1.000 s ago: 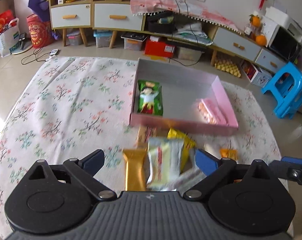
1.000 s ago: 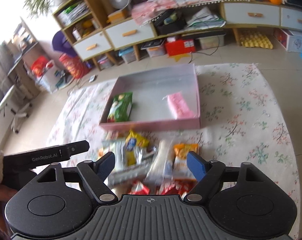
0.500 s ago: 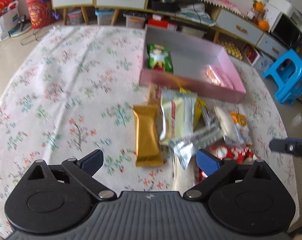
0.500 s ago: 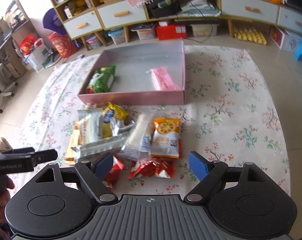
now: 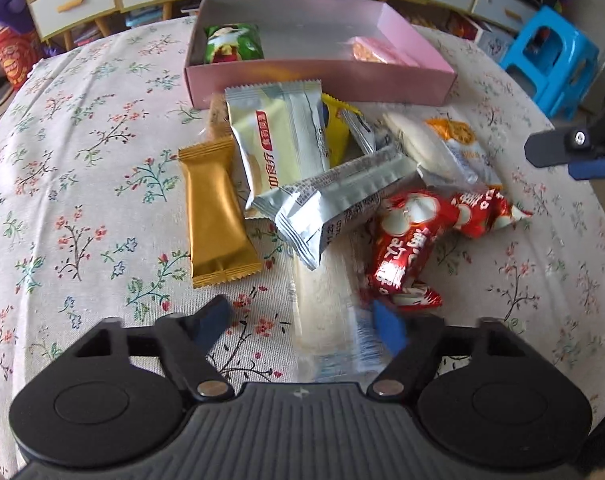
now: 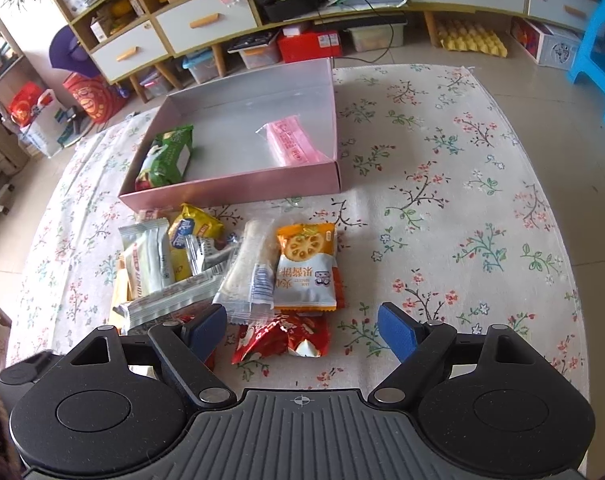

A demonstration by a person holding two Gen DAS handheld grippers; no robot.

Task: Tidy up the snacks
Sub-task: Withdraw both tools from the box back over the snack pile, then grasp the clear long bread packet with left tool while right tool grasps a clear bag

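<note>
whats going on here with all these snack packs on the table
A person is sorting snacks with two handheld tongs. The pink box holds only a green packet and a pink packet; the rest lie piled on the floral cloth in front of it. Both the left tongs and the right tongs are open, holding nothing, low over the pile's near edge.

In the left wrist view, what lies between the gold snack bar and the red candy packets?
A long silver foil packet lies slantwise between the gold snack bar and the red candy packets, overlapping a cream-and-silver packet. The left wrist view shows it best.
</note>
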